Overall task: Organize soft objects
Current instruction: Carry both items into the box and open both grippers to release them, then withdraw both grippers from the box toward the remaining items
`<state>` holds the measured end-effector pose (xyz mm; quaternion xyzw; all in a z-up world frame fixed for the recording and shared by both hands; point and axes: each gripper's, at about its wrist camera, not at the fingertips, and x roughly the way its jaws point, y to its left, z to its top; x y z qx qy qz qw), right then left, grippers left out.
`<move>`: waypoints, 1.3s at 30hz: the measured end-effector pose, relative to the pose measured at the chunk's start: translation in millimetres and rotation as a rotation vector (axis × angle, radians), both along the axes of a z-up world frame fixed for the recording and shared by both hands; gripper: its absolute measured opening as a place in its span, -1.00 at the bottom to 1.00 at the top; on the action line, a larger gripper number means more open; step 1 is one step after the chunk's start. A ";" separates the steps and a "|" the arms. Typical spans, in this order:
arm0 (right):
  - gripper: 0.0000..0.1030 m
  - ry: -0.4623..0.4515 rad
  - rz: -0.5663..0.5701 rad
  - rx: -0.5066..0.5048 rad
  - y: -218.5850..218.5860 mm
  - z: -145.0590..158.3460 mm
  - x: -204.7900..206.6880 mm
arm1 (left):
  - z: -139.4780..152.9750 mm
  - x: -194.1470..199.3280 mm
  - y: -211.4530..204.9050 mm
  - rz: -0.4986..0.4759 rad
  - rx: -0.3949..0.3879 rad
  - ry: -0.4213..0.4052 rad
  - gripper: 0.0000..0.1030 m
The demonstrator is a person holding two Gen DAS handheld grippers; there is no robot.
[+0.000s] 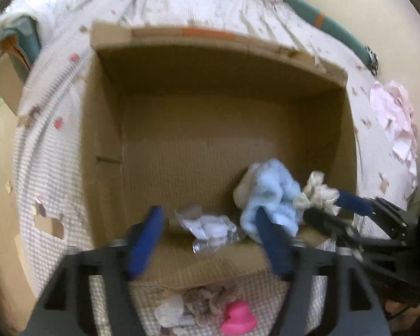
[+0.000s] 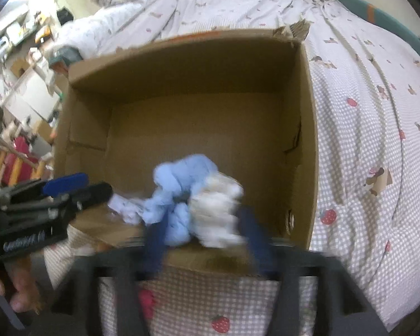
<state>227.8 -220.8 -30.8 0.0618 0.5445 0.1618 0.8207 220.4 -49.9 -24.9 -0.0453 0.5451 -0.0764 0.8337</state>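
Nearest the lens, the left gripper [image 1: 210, 240] hangs with its blue fingers spread and nothing between them, over the near wall of the open brown cardboard box [image 1: 106, 128]. A crumpled clear plastic wrapper [image 1: 210, 231] lies just inside. To the right, the right gripper [image 2: 207, 238] pinches a fluffy light-blue and cream plush bundle [image 2: 198, 196] above the near rim. It looks light and squashy, so a pinch through its middle should hold. The box floor beyond is bare, leaving plenty of room.

Both wrist views looked down and forward from close above the near rim of the cardboard box [image 1: 215, 64] [image 2: 182, 56] on the bed, the left camera from its left, sharing its interior.
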 end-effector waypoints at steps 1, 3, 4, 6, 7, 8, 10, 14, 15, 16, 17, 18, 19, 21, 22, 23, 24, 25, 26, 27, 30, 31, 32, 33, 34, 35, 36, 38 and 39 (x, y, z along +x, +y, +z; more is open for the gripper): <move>0.65 -0.018 -0.011 0.029 -3.3 4.3 0.0 | 6.1 -1.6 -0.8 0.001 0.004 -0.033 0.44; 0.65 -0.044 -0.024 0.057 -6.2 12.0 1.0 | 12.7 -3.1 -1.3 -0.001 0.008 -0.061 0.44; 0.65 -0.053 -0.030 0.063 -7.2 14.4 1.3 | 15.9 -4.1 -0.3 0.008 0.018 -0.080 0.44; 0.69 -0.057 -0.044 0.073 -10.2 16.5 1.8 | 20.6 -5.9 4.8 0.025 0.043 -0.111 0.44; 0.70 -0.053 -0.049 0.074 -11.0 16.2 2.5 | 21.6 -6.4 6.1 0.029 0.051 -0.119 0.44; 0.70 -0.049 -0.052 0.074 -12.0 15.4 3.1 | 22.5 -6.3 5.9 0.031 0.055 -0.120 0.44; 0.70 -0.047 -0.060 0.076 -14.4 14.8 4.0 | 22.3 -7.1 8.1 0.043 0.068 -0.119 0.44; 0.80 -0.056 -0.079 0.091 -16.9 15.7 4.3 | 24.0 -4.5 13.3 0.055 0.066 -0.120 0.44; 0.92 -0.058 -0.085 0.097 -17.6 16.5 4.5 | 23.3 -4.2 15.5 0.058 0.063 -0.121 0.45; 0.97 -0.061 -0.090 0.105 -18.3 17.3 4.7 | 23.7 -3.9 16.4 0.062 0.060 -0.122 0.50; 1.00 -0.064 -0.094 0.110 -18.6 17.5 4.0 | 24.2 -4.7 16.5 0.066 0.055 -0.121 0.55; 1.00 -0.066 -0.100 0.113 -19.6 18.1 4.1 | 24.4 -4.7 17.9 0.071 0.048 -0.117 0.62; 1.00 -0.066 -0.104 0.115 -20.5 18.4 4.2 | 24.8 -5.3 19.5 0.080 0.041 -0.116 0.63; 1.00 -0.064 -0.112 0.124 -22.8 18.3 2.8 | 26.5 -6.2 20.8 0.099 0.037 -0.121 0.64; 1.00 -0.063 -0.117 0.131 -23.8 18.4 2.8 | 28.0 -6.9 21.8 0.102 0.033 -0.124 0.67; 1.00 -0.067 -0.124 0.138 -25.4 19.3 2.6 | 30.0 -7.8 22.0 0.103 0.029 -0.129 0.70; 1.00 -0.073 -0.131 0.143 -27.2 20.9 2.9 | 31.9 -8.5 21.9 0.103 0.030 -0.136 0.73; 1.00 -0.081 -0.135 0.147 -28.4 22.4 2.7 | 34.9 -10.2 21.7 0.099 0.030 -0.146 0.77; 1.00 -0.088 -0.138 0.149 -29.3 23.8 2.2 | 36.6 -10.7 21.0 0.097 0.033 -0.153 0.78; 1.00 -0.094 -0.141 0.149 -30.2 25.2 1.5 | 38.7 -12.3 20.8 0.097 0.040 -0.162 0.79; 1.00 -0.097 -0.146 0.153 -31.2 26.8 0.4 | 45.5 -17.3 22.2 0.124 0.062 -0.187 0.89; 1.00 -0.096 -0.149 0.156 -31.9 26.8 -0.4 | 47.3 -18.5 23.6 0.135 0.054 -0.184 0.94; 1.00 -0.095 -0.150 0.160 -32.0 27.3 -0.9 | 49.2 -20.1 25.1 0.144 0.042 -0.181 0.94; 1.00 -0.096 -0.148 0.164 -32.0 28.3 -1.2 | 50.4 -21.6 26.1 0.149 0.036 -0.180 0.94; 1.00 -0.098 -0.146 0.164 -32.3 29.4 -1.9 | 52.3 -23.9 26.8 0.150 0.039 -0.177 0.94; 1.00 -0.103 -0.145 0.160 -32.3 30.7 -3.2 | 54.0 -25.4 27.4 0.150 0.043 -0.175 0.94; 1.00 -0.107 -0.145 0.153 -32.7 32.0 -4.4 | 56.0 -27.5 28.4 0.150 0.048 -0.172 0.94; 1.00 -0.107 -0.144 0.147 -33.9 33.3 -7.7 | 58.5 -32.4 31.1 0.150 0.059 -0.150 0.94; 1.00 -0.099 -0.140 0.146 -33.9 33.1 -9.0 | 59.2 -36.3 33.5 0.148 0.059 -0.137 0.94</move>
